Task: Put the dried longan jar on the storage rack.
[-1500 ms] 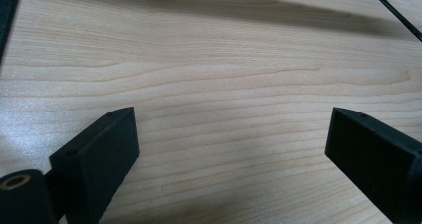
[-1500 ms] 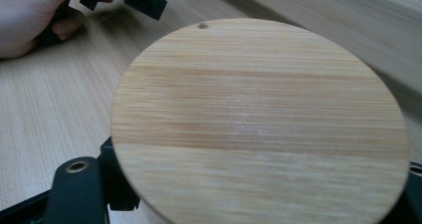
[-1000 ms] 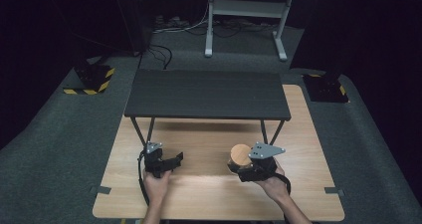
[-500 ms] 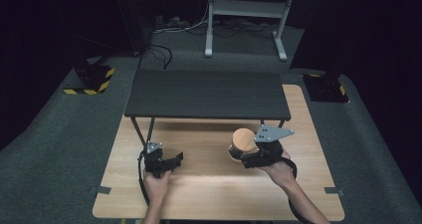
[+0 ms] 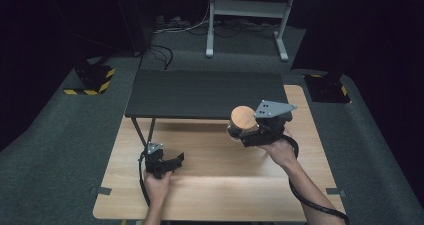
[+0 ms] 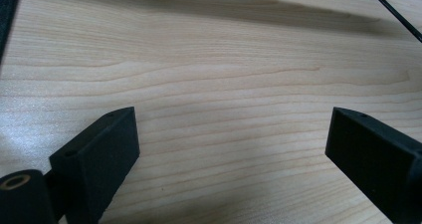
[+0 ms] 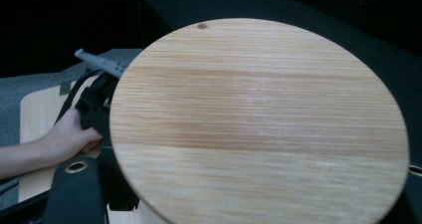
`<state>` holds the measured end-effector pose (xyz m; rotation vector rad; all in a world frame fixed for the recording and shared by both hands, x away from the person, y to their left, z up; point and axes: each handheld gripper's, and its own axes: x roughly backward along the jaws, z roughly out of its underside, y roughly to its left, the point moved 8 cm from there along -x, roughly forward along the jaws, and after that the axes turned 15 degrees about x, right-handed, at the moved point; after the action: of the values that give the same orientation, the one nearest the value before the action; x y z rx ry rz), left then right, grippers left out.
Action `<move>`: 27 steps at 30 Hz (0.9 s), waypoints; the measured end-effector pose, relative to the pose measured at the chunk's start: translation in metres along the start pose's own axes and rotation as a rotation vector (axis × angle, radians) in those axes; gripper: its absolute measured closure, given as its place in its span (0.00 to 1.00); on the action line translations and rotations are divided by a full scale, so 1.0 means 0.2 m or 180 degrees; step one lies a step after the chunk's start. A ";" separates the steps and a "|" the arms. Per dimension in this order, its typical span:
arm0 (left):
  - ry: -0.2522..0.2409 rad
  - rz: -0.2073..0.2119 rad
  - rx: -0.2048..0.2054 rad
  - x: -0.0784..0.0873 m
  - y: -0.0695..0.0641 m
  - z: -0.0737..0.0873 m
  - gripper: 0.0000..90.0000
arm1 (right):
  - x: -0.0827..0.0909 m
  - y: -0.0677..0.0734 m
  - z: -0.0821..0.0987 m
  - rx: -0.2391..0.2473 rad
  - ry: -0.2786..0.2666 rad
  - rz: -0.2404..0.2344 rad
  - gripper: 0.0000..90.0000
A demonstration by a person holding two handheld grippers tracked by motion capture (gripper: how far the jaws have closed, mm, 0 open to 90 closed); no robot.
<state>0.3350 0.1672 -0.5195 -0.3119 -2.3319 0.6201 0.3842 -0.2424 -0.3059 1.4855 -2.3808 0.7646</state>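
A round wooden-lidded container [image 5: 243, 121] is held clamped in the right gripper [image 5: 239, 132], above the wooden table [image 5: 210, 195] just before the black shelf [image 5: 200, 92]. The left gripper [image 5: 172, 161] is spread wide, empty. No writing is readable.

Round container with a wooden lid [image 5: 243, 119]: pale body, flat bamboo-grain disc on top, lid closed and seated. Upright, slightly tilted. It's off the table [image 5: 215, 195], held in the air just in front of the dark shelf's [image 5: 200, 92] near edge, right of centre. In the right gripper view the lid [image 7: 259, 119] shows straight grain and one small dark knot near its far rim.
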 end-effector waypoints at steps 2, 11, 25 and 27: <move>0.0000 -0.0003 -0.0002 0.00 0.00 0.00 0.07 | -0.01 -0.03 -0.02 -0.0027 -0.0025 0.0010 0.28; -0.0004 -0.0005 -0.0002 0.00 0.00 0.00 0.08 | -0.12 -0.12 -0.14 -0.0127 0.0097 0.0173 0.28; -0.0005 0.0012 0.0016 0.00 0.00 0.00 0.08 | -0.28 -0.23 -0.21 -0.0328 0.0375 0.0278 0.28; -0.0005 0.0008 0.0015 0.00 0.00 0.00 0.08 | -0.29 -0.23 -0.21 -0.0324 0.0407 0.0284 0.28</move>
<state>0.3359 0.1674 -0.5197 -0.3125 -2.3317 0.6273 0.4486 -0.1915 -0.2838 1.2598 -2.3656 0.7233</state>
